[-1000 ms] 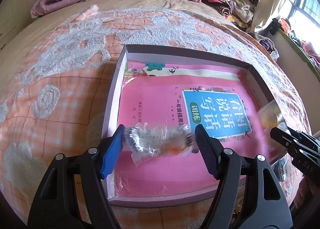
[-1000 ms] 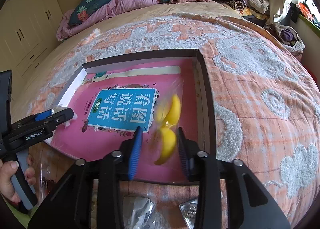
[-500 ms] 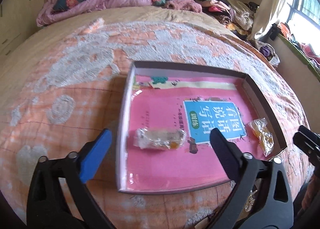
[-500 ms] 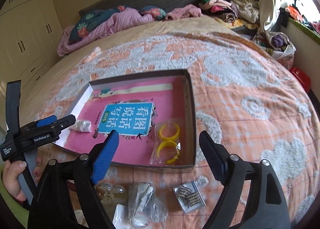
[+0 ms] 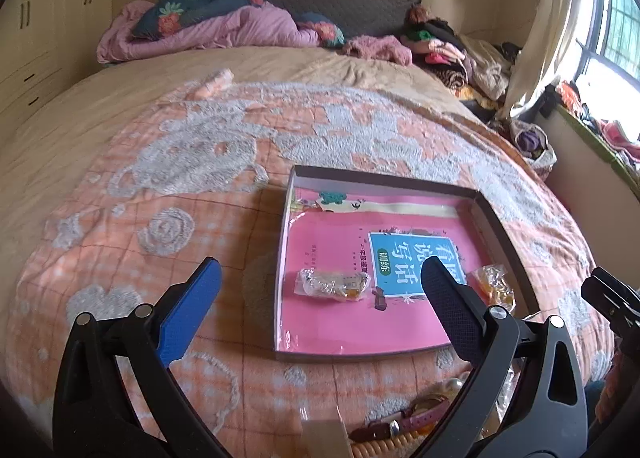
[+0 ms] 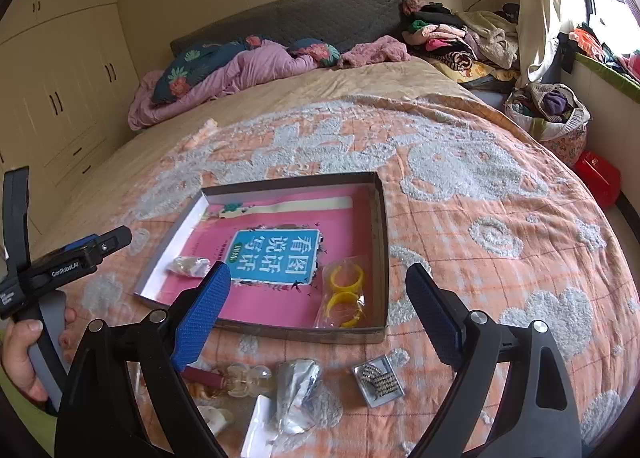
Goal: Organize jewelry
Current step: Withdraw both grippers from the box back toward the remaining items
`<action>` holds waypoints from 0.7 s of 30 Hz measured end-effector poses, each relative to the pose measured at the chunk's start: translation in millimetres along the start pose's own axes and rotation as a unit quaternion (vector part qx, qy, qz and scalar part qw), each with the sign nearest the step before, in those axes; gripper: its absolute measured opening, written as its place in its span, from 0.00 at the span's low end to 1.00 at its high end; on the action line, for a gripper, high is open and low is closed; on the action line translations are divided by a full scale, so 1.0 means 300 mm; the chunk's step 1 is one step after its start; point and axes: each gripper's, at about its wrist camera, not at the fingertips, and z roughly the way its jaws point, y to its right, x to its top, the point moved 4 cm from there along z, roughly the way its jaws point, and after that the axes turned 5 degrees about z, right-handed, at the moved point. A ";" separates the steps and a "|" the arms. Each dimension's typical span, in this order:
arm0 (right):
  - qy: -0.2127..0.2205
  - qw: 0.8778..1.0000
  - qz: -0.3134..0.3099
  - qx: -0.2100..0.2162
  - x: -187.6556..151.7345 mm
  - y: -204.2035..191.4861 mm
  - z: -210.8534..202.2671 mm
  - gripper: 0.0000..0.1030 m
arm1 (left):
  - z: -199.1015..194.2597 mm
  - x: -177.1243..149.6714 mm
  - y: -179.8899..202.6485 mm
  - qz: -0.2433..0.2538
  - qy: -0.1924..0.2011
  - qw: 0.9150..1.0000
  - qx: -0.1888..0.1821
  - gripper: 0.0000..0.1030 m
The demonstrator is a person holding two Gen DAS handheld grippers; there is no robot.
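The left hand-held gripper hangs over the bed's orange patterned blanket with its jaws spread wide and nothing between them. The right hand-held gripper is opening its jaws, which are likewise empty.

A shallow cardboard box lies on the blanket with a pink book covering its bottom. In the right wrist view, a clear bag of yellow bangles rests at the box's four o'clock corner, against the right wall. A small clear packet of jewelry lies at about eight o'clock, near the left wall.

More pieces sit on the blanket outside the box, at six o'clock: a packet of dark beaded jewelry, a silvery bag and a pale bead bracelet.
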 end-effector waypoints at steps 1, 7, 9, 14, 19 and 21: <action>0.005 1.000 -0.001 0.001 0.002 -0.005 -0.016 0.86 | -0.010 -0.002 -0.003 -0.001 0.000 1.000 0.000 0.91; 0.019 1.000 -0.006 0.012 0.011 -0.020 -0.083 0.86 | -0.080 -0.023 -0.011 -0.002 0.010 1.000 0.004 0.91; 0.023 1.000 -0.007 0.015 0.009 -0.024 -0.103 0.86 | -0.104 -0.029 -0.011 0.000 0.013 1.000 0.004 0.91; 0.025 0.999 -0.011 0.023 -0.005 -0.036 -0.140 0.86 | -0.152 -0.053 -0.006 0.004 0.016 1.000 0.001 0.91; 0.021 0.999 -0.017 0.031 -0.034 -0.049 -0.165 0.86 | -0.181 -0.085 0.007 0.010 0.013 1.000 -0.002 0.91; 0.019 0.999 -0.021 0.036 -0.052 -0.058 -0.175 0.86 | -0.189 -0.102 0.010 0.013 0.011 1.000 -0.001 0.91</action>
